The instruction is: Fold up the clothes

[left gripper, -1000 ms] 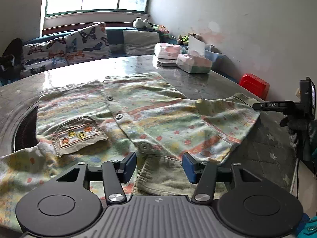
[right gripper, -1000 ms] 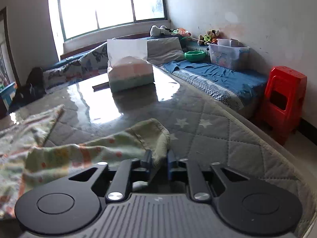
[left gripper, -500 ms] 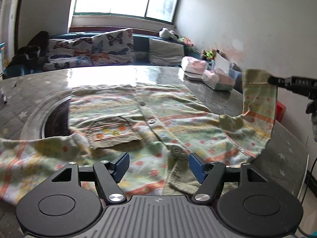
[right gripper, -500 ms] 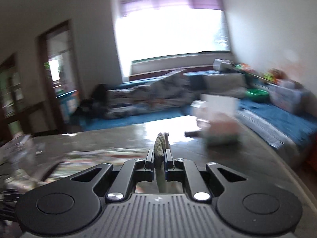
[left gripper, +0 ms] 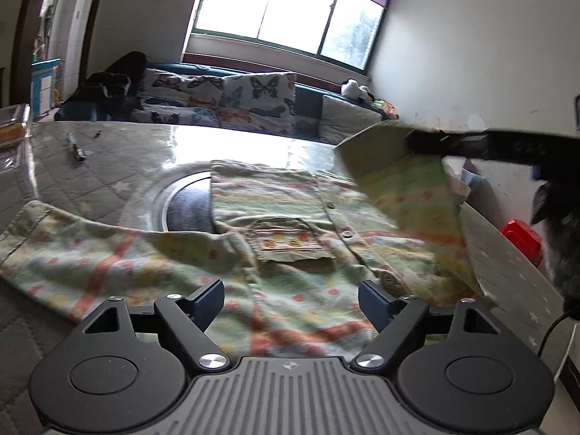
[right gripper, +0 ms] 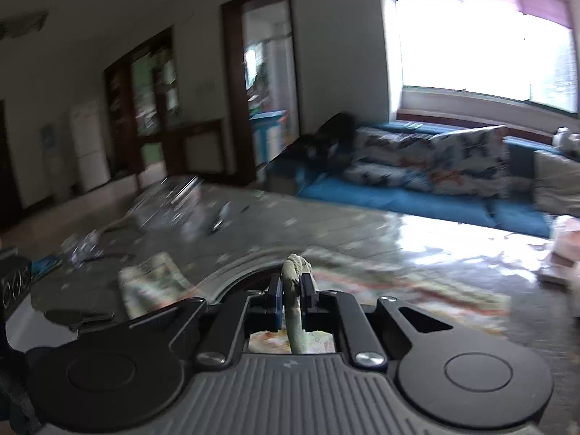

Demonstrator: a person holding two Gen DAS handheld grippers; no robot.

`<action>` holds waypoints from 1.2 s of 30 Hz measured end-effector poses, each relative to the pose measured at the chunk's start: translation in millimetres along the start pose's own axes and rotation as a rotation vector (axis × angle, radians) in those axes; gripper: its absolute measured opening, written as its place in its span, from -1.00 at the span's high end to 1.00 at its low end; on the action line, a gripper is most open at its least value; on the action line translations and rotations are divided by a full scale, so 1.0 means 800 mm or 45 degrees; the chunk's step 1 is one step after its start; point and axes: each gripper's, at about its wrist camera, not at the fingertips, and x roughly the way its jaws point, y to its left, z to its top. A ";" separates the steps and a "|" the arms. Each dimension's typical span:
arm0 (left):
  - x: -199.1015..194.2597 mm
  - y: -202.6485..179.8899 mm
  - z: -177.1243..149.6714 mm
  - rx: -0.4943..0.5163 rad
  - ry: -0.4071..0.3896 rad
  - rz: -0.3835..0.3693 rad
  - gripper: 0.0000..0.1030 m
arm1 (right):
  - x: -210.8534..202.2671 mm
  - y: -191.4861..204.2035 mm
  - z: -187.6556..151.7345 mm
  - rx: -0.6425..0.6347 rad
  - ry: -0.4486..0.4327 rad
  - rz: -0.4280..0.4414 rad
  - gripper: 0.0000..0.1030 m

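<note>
A pale green patterned shirt (left gripper: 290, 224) with a chest pocket (left gripper: 290, 244) lies spread on the grey quilted table (left gripper: 105, 181). My left gripper (left gripper: 291, 299) is open and empty, just above the shirt's near edge. My right gripper (right gripper: 291, 291) is shut on the cuff of the shirt's right sleeve (right gripper: 294, 279). In the left wrist view it (left gripper: 417, 143) holds the sleeve (left gripper: 409, 188) lifted above the shirt body at the right. The left sleeve (left gripper: 83, 253) lies flat at the left.
A round dark inset (left gripper: 188, 206) sits in the table behind the shirt. A small pen-like object (left gripper: 76, 148) lies at the far left. A sofa with butterfly cushions (left gripper: 224, 105) runs behind the table. A red stool (left gripper: 522, 239) stands at the right.
My right gripper has lifted the right sleeve and swung it leftward over the shirt body. My left gripper has turned left and stays open.
</note>
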 end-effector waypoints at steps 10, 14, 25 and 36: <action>-0.004 0.007 0.005 -0.004 -0.009 0.030 -0.80 | 0.006 0.016 -0.014 -0.064 0.120 0.125 0.39; 0.004 -0.009 0.010 0.037 -0.010 -0.009 -0.86 | -0.017 -0.013 -0.026 -0.077 0.166 0.033 0.32; 0.046 -0.063 0.019 0.133 0.046 -0.142 -0.72 | -0.032 -0.100 -0.114 0.059 0.391 -0.142 0.31; 0.083 -0.074 0.018 0.113 0.113 -0.131 0.04 | -0.020 -0.124 -0.100 0.073 0.326 -0.188 0.30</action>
